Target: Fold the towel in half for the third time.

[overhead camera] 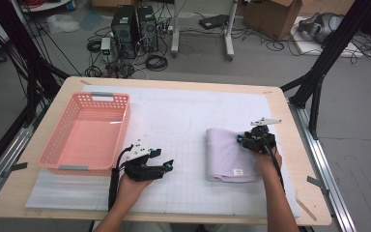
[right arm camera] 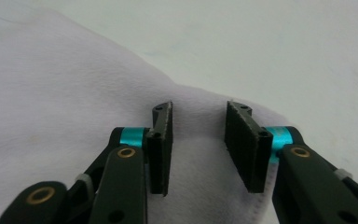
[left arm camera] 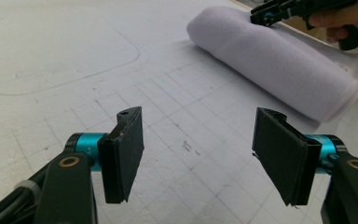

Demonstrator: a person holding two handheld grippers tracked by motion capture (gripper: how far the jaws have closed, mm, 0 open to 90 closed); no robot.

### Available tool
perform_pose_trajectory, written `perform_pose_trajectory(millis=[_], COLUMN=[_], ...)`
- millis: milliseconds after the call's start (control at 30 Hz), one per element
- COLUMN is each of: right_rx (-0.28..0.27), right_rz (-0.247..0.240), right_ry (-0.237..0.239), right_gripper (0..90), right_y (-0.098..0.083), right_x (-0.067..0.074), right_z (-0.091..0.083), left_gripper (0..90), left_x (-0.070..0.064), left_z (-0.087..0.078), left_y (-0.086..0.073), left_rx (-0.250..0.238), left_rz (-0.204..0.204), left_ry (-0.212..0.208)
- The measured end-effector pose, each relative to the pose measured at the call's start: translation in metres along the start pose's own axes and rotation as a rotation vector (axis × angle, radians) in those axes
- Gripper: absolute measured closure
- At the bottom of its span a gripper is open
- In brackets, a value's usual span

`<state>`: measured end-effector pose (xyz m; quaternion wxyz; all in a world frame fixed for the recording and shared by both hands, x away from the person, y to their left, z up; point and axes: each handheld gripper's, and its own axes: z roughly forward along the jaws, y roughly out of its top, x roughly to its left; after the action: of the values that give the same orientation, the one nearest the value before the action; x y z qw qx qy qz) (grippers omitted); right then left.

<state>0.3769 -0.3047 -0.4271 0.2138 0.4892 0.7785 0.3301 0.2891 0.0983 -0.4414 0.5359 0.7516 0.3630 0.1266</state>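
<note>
left gripper: black jaws, teal collars, brass screws | right gripper: same, grey plate

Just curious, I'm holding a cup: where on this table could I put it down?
Free: the white mat between the pink basket and the folded towel. Crowded: at the towel, where the right hand-held gripper hovers.

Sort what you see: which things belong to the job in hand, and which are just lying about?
In the job: folded towel; right tool, open over it; left tool, open.
Lying about: pink basket; computer towers; cardboard box.
</note>
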Motion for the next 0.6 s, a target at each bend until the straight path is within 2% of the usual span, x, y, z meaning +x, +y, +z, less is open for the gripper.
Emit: perform_pose_trajectory(millis=[67,100,133,167,200,233,267,300,333,367,400,433,533,567,600], right_rx=[-0.011,-0.016,-0.016,-0.034,-0.046,-0.064,-0.064,-0.109,-0.116,-0.116,-0.112,-0.106,-0.053,-0.053,-0.004], right_rz=[0.044,0.048,0.048,0.041,0.038,0.027,0.027,0.009,-0.009,-0.009,-0.045,-0.06,-0.103,-0.103,-0.135], right_ry=[-0.042,-0.071,-0.071,-0.062,-0.047,-0.012,-0.012,0.071,0.098,0.098,0.165,0.189,0.243,0.243,0.257], right_gripper=[62.0,60.6,60.6,56.6,54.7,53.9,53.9,50.3,49.3,49.3,47.0,46.9,45.8,45.8,45.1], right_y=[-0.001,-0.001,-0.001,0.0,0.001,0.001,0.001,0.004,0.005,0.005,0.008,0.009,0.012,0.012,0.013], right_x=[-0.005,-0.006,-0.006,-0.003,-0.001,0.002,0.002,0.014,0.018,0.018,0.036,0.042,0.063,0.063,0.075], right_z=[0.002,0.001,0.001,-0.003,-0.006,-0.01,-0.01,-0.019,-0.022,-0.022,-0.024,-0.023,-0.013,-0.013,-0.002], left_gripper=[34.0,34.0,34.0,34.0,34.0,34.0,34.0,34.0,34.0,34.0,34.0,34.0,34.0,34.0,34.0], left_x=[0.001,0.002,0.002,0.002,0.003,0.004,0.004,0.004,0.004,0.004,0.005,0.005,0.005,0.005,0.004], left_z=[0.0,-0.001,-0.001,-0.001,-0.001,-0.001,-0.001,-0.001,-0.001,-0.001,-0.002,-0.002,-0.003,-0.003,-0.003], left_y=[0.0,0.0,0.0,0.0,0.0,0.0,0.0,0.0,0.0,0.0,0.001,0.001,0.001,0.001,0.001], left_rx=[0.002,0.001,0.001,-0.001,-0.003,-0.001,-0.001,-0.002,-0.004,-0.004,-0.004,-0.004,-0.004,-0.004,-0.007], left_rz=[0.002,0.0,0.0,-0.002,-0.001,0.001,0.001,-0.005,-0.006,-0.006,-0.004,-0.004,-0.003,-0.003,-0.006], left_ry=[0.0,0.003,0.003,0.004,0.006,0.008,0.008,0.007,0.012,0.012,0.013,0.013,0.015,0.015,0.016])
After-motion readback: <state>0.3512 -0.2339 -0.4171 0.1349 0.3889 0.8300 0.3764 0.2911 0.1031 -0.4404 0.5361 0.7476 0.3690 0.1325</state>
